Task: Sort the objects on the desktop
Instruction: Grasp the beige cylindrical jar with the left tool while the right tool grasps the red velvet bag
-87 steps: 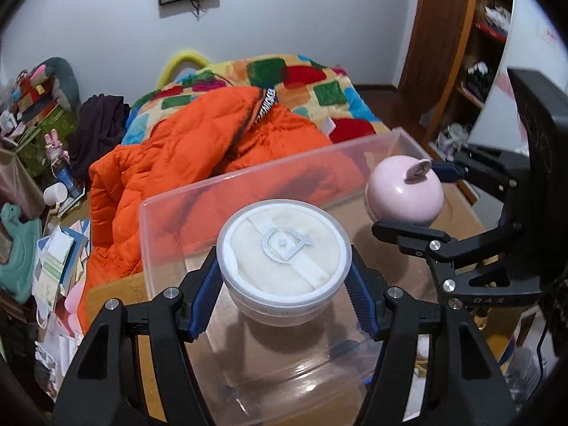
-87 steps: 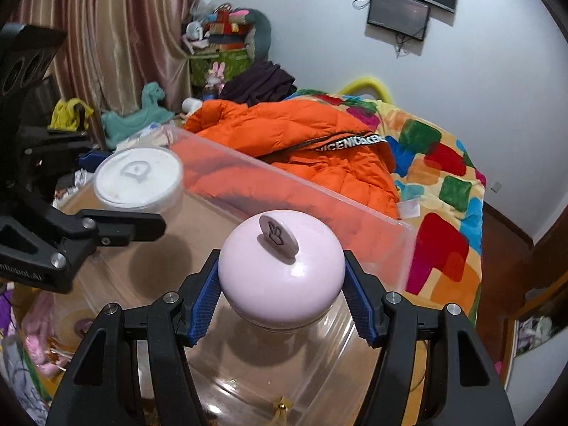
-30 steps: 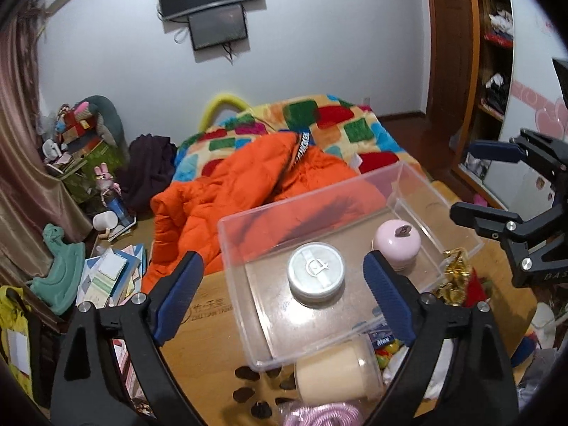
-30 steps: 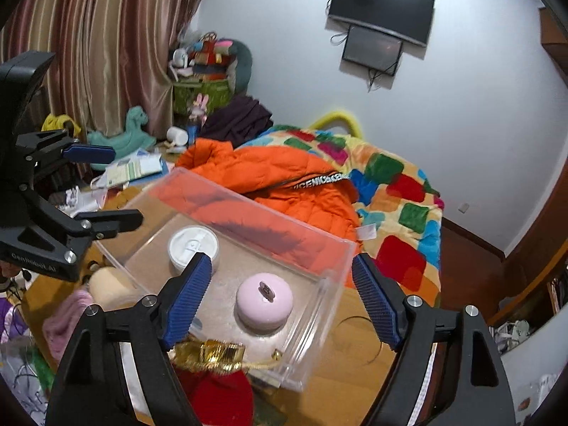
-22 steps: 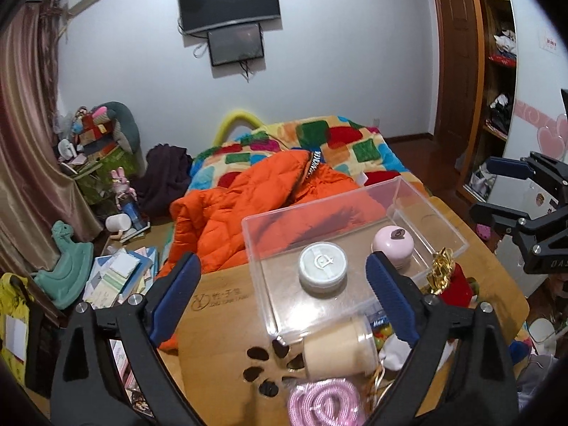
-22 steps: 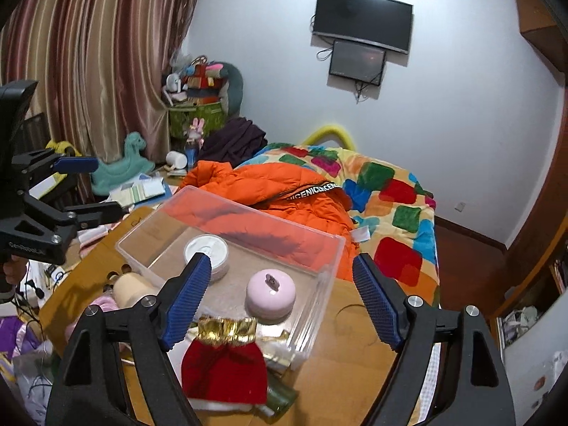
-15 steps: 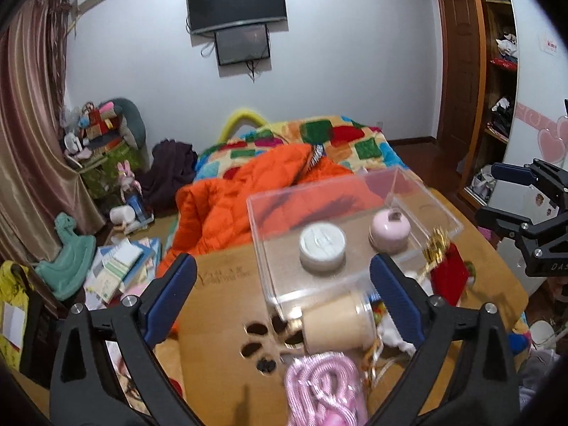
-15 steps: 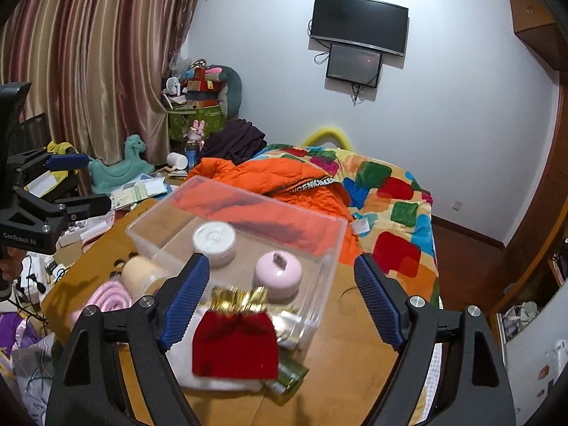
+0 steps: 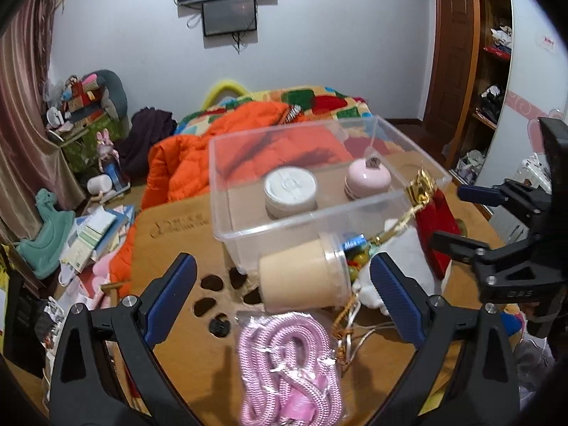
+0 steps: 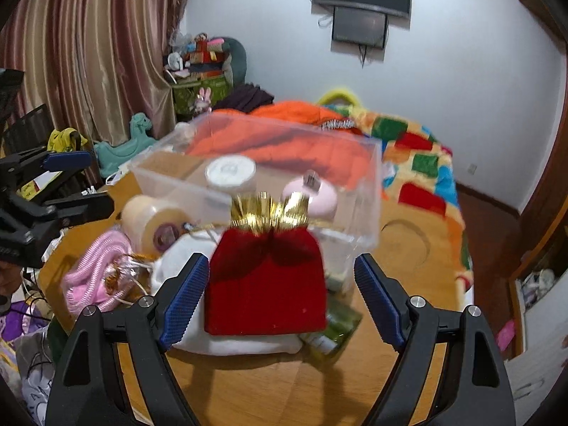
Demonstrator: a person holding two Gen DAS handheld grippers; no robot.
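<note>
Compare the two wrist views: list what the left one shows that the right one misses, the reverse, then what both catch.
Left wrist only: dark paw-print marks on the wooden table, and the right gripper, open.

Right wrist only: a green-labelled bottle under the white cloth, and the left gripper, open.

Both: the clear bin holding a white jar and pink jar, the beige jar, pink cord, and red pouch.
</note>
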